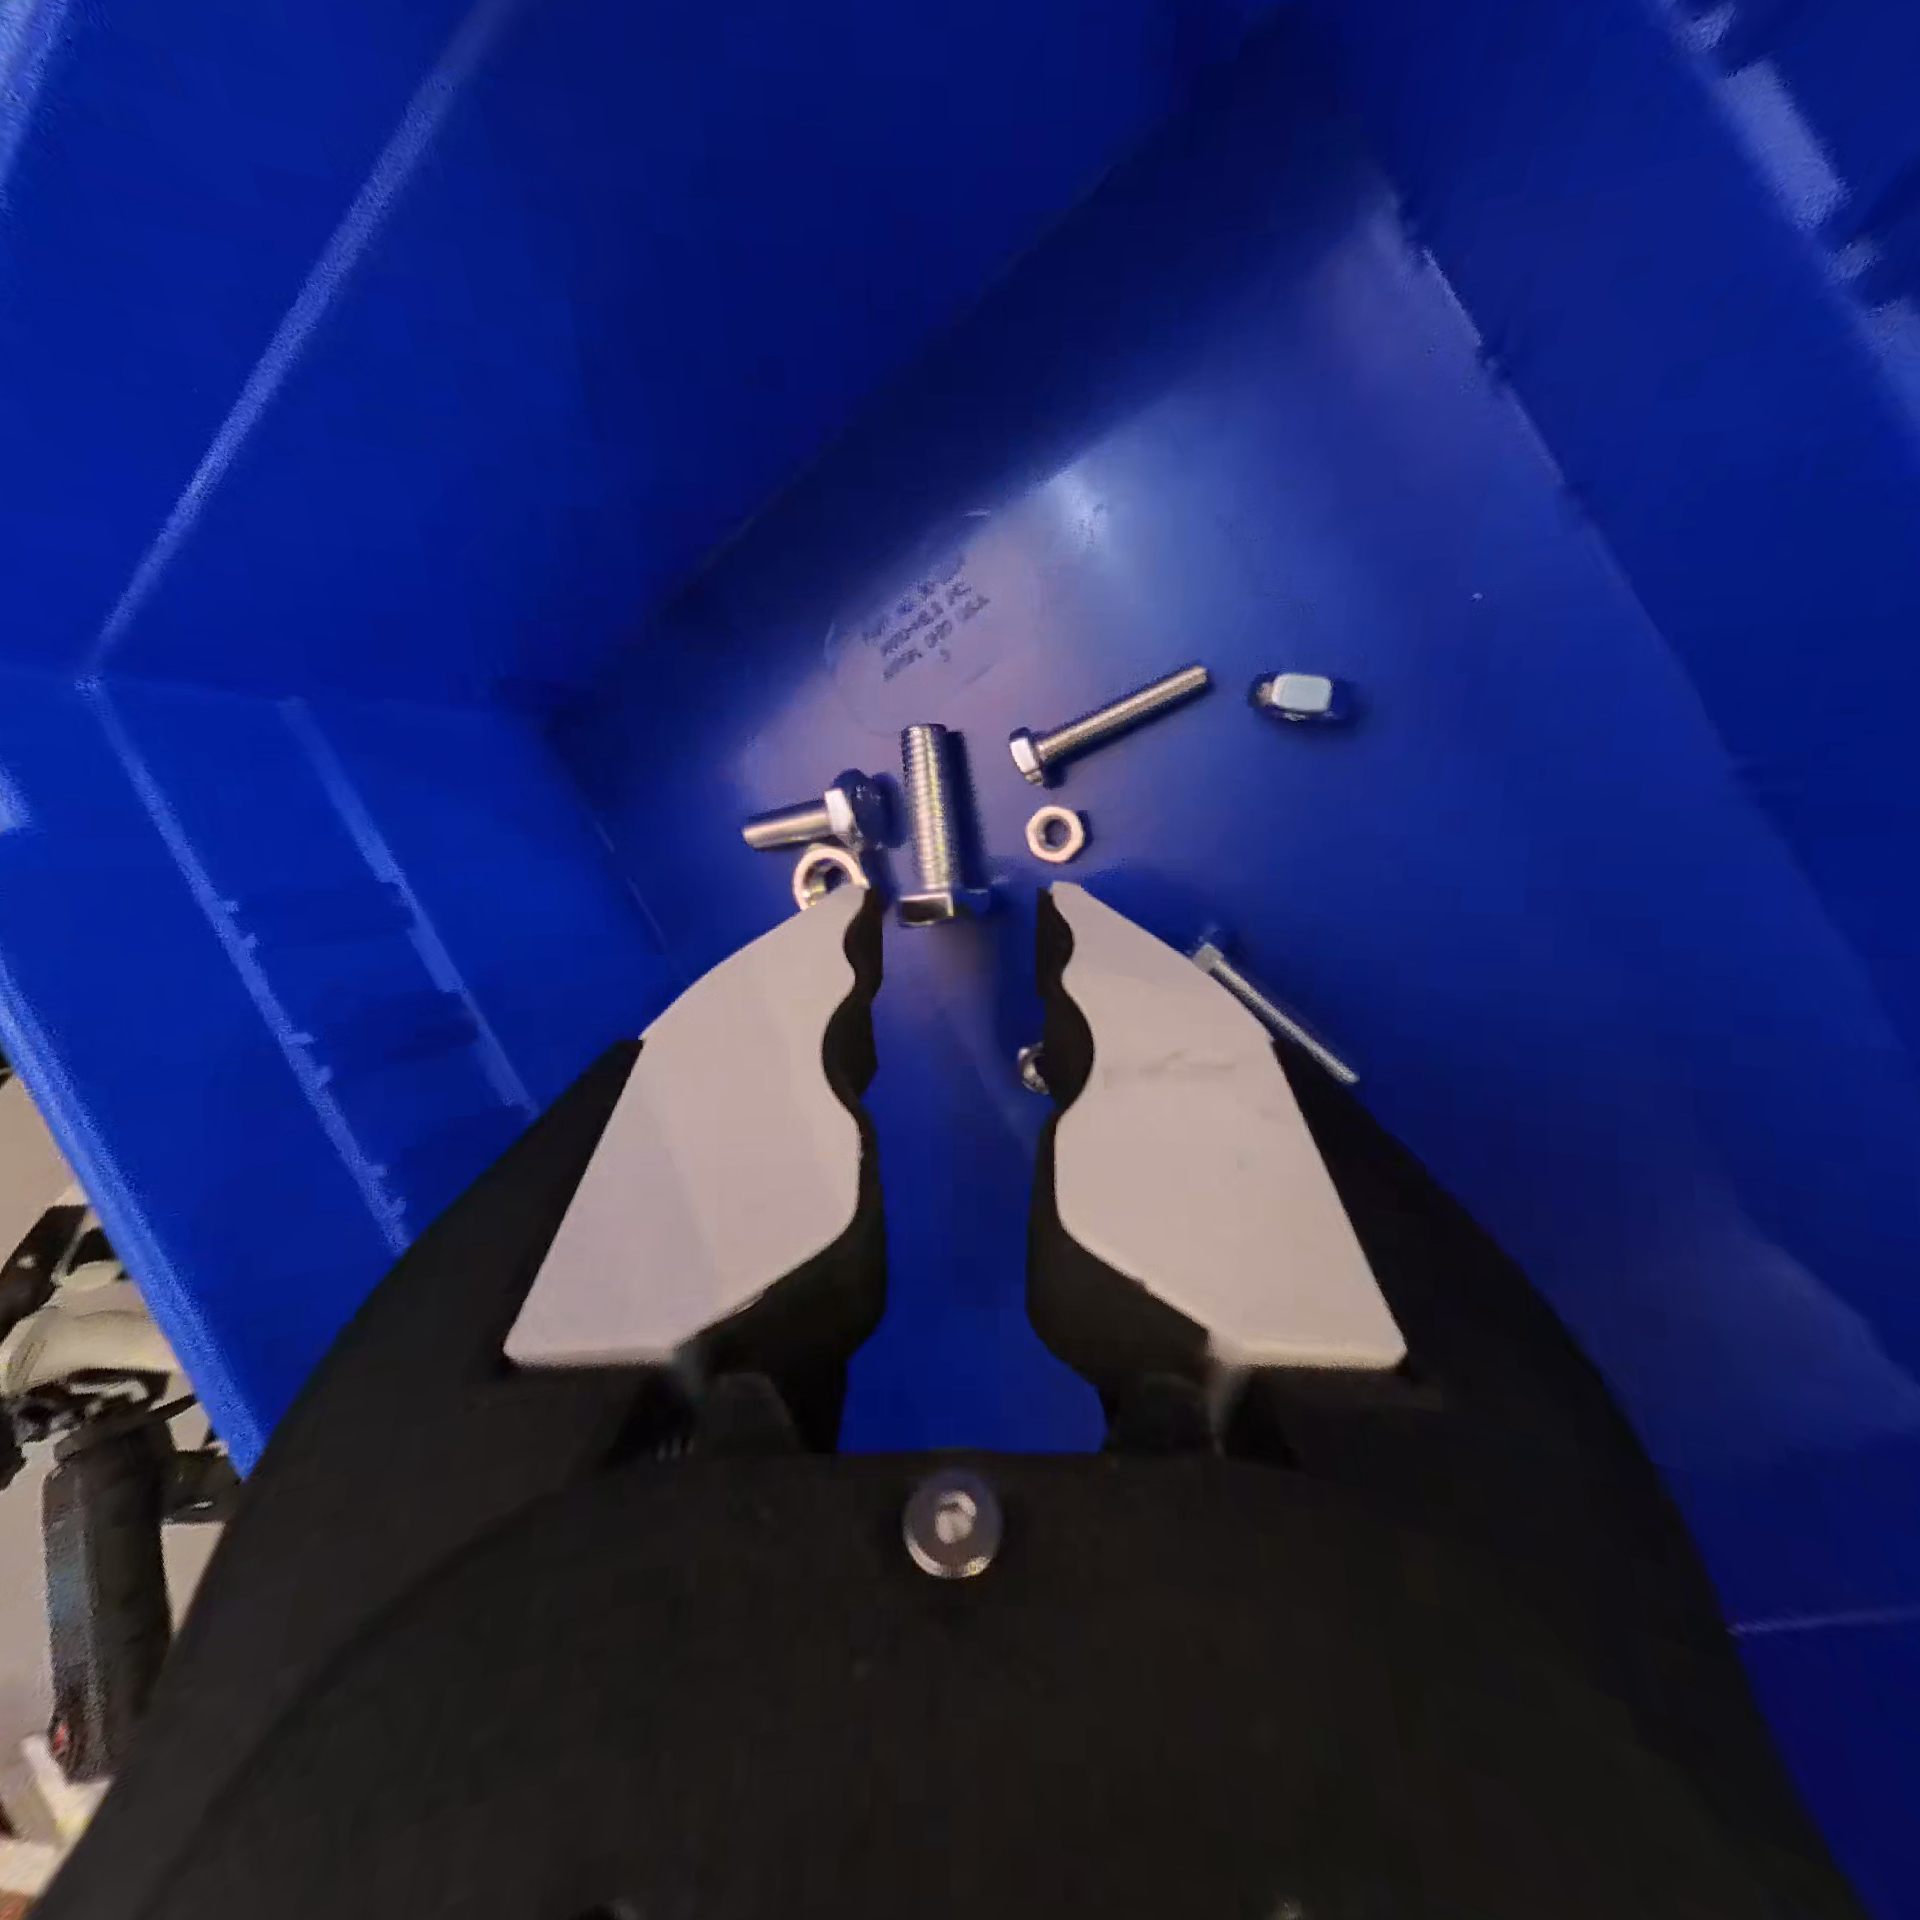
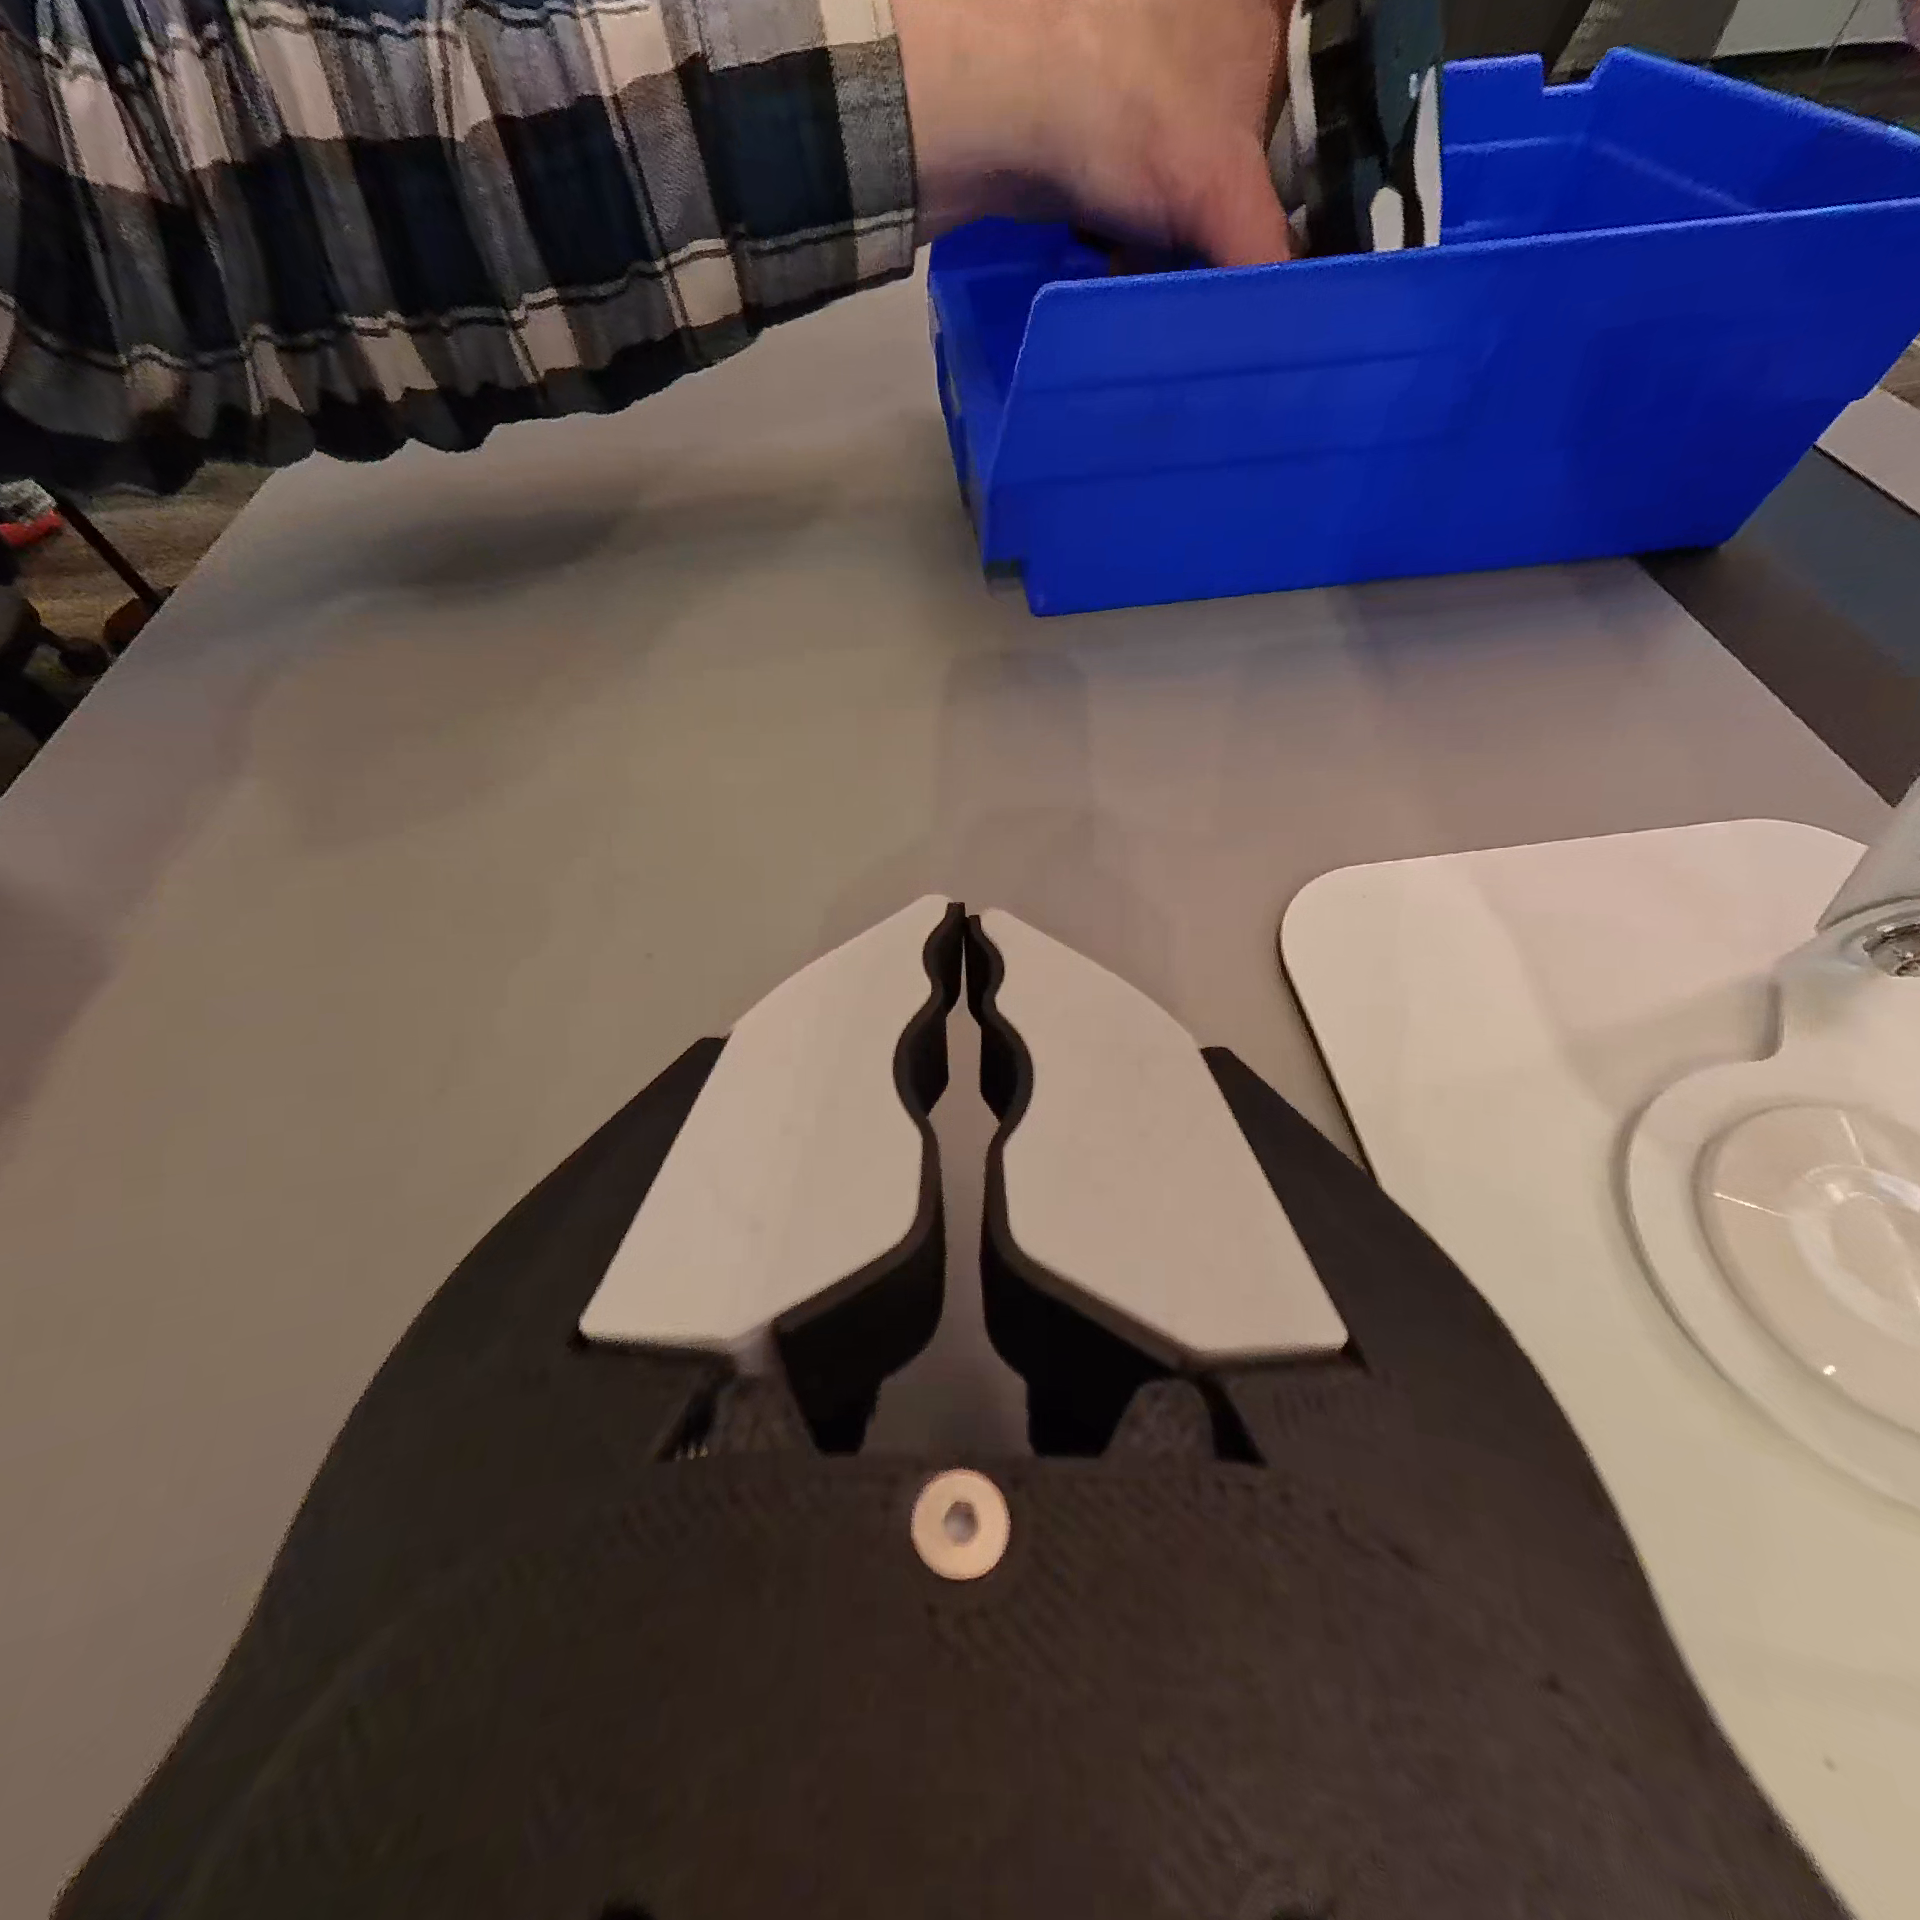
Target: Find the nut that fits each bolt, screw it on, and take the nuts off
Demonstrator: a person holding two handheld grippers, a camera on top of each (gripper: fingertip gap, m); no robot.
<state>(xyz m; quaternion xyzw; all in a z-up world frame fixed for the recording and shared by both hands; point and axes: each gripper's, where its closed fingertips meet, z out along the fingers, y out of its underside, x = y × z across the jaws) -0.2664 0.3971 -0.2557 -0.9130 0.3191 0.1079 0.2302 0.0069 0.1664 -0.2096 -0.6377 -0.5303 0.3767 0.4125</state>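
Observation:
In the left wrist view my left gripper (image 1: 958, 896) is open inside a blue bin (image 1: 520, 416), just above its floor. A thick silver bolt (image 1: 935, 821) lies ahead of the fingertips, its head between them, untouched. A short bolt (image 1: 805, 821), a long thin bolt (image 1: 1107, 722), a thin bolt (image 1: 1273, 1003) by the right finger, a small nut (image 1: 1056, 833), a larger nut (image 1: 824, 871) by the left fingertip and a nut (image 1: 1299, 696) at the far right lie around. In the right wrist view my right gripper (image 2: 964, 914) is shut with nothing in it, over the grey table (image 2: 520, 779).
The blue bin (image 2: 1403, 416) stands at the table's far right in the right wrist view, with a person's hand (image 2: 1122, 135) and plaid sleeve (image 2: 416, 208) reaching into it. A white board (image 2: 1507, 1018) with a clear glass item (image 2: 1829, 1226) lies at the right. Spacing between my two grippers at the tips: around 35 cm.

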